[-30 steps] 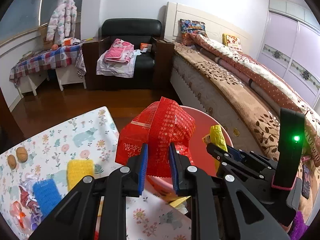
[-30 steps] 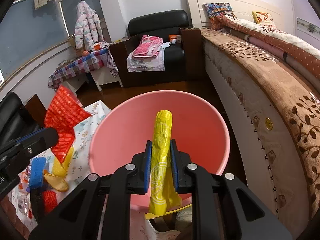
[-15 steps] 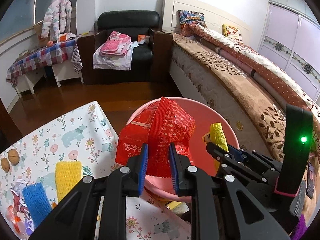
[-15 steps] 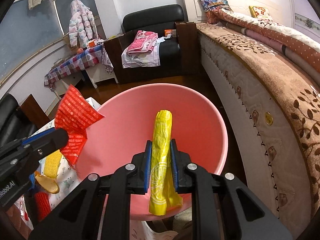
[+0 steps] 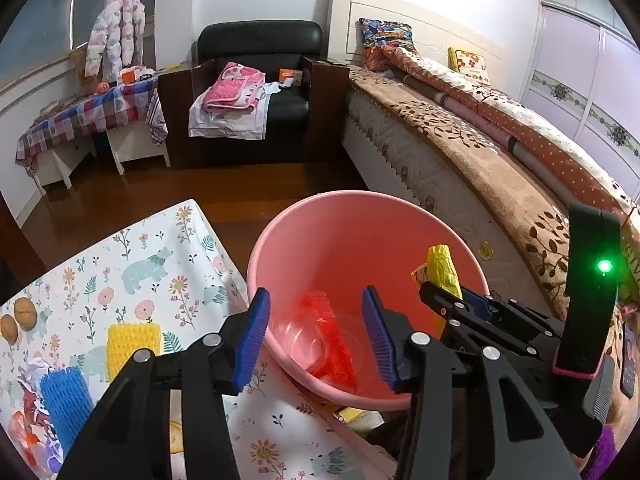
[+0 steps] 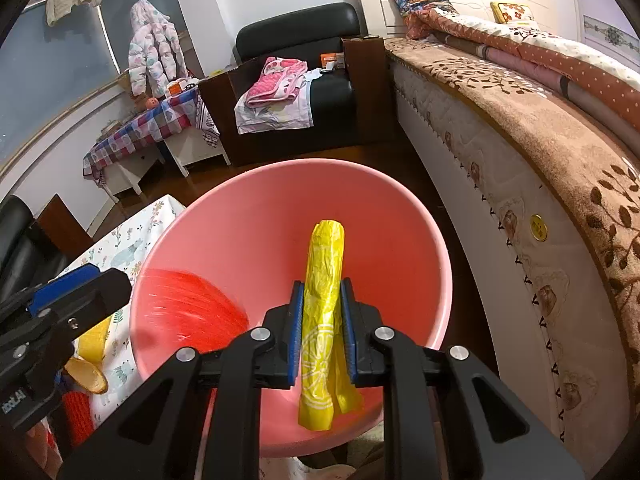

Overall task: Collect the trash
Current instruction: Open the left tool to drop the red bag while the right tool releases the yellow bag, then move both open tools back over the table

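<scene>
My left tongs (image 5: 316, 334) are opening with nothing between them, the crinkly red foil wrapper (image 5: 326, 340) blurred inside the smooth round pink plastic basin (image 5: 320, 216). Right tongs (image 6: 321, 330) clamp a crumpled yellow plastic wrapper (image 6: 324, 292) over it.

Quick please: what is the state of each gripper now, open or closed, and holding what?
Left gripper: jaws opening, nothing between them; red wrapper is in the pink bucket.
Right gripper: closed on the yellow wrapper.
</scene>
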The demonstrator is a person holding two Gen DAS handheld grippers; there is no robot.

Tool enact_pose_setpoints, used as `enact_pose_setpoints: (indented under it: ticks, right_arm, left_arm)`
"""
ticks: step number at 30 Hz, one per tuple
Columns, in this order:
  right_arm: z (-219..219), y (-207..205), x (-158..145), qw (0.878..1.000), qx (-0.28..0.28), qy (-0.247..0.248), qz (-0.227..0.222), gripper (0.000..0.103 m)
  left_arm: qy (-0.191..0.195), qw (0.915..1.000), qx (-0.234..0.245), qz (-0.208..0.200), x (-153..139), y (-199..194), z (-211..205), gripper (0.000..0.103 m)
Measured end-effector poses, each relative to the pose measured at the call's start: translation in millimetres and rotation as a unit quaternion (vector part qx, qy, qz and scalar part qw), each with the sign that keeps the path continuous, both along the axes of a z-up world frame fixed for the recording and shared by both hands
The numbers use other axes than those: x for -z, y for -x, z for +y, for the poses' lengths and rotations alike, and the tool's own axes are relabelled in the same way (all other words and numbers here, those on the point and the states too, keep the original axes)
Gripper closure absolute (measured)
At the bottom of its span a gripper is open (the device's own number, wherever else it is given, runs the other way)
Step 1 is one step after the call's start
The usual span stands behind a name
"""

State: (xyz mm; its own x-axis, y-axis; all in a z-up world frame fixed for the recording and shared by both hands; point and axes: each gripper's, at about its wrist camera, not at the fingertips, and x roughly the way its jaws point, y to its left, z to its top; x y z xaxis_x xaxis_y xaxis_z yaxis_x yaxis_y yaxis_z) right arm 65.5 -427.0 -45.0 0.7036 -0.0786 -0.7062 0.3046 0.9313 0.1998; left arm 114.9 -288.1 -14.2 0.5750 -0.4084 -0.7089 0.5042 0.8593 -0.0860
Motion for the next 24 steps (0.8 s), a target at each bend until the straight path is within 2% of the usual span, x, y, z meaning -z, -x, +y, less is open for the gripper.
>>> enact_pose_setpoints:
  ticks: [7, 11, 14, 24]
  right_arm:
    - [-2, -3, 1, 1.0, 0.004, -0.004, -0.003, 0.084]
    - [-5, -6, 2, 1.0, 0.004, -0.025, -0.004, 0.067]
    - [-3, -4, 0, 1.0, 0.002, -0.024, -0.011, 0.062]
    - [12, 4, -11, 1.0, -0.013, -0.009, -0.019, 0.06]
  left_arm:
    - [-0.002, 0.9998, -0.02, -0.005, -3, 4, 8, 0.053]
    - [-0.003, 0.9994, -0.032, -0.011, -6, 6, 14, 0.053]
    - [-0.004, 0.9991, -0.038, -0.015, -10, 8, 18, 0.053]
    - [-0.008, 0.9978, -0.06, -0.028, -21, 21, 31, 0.053]
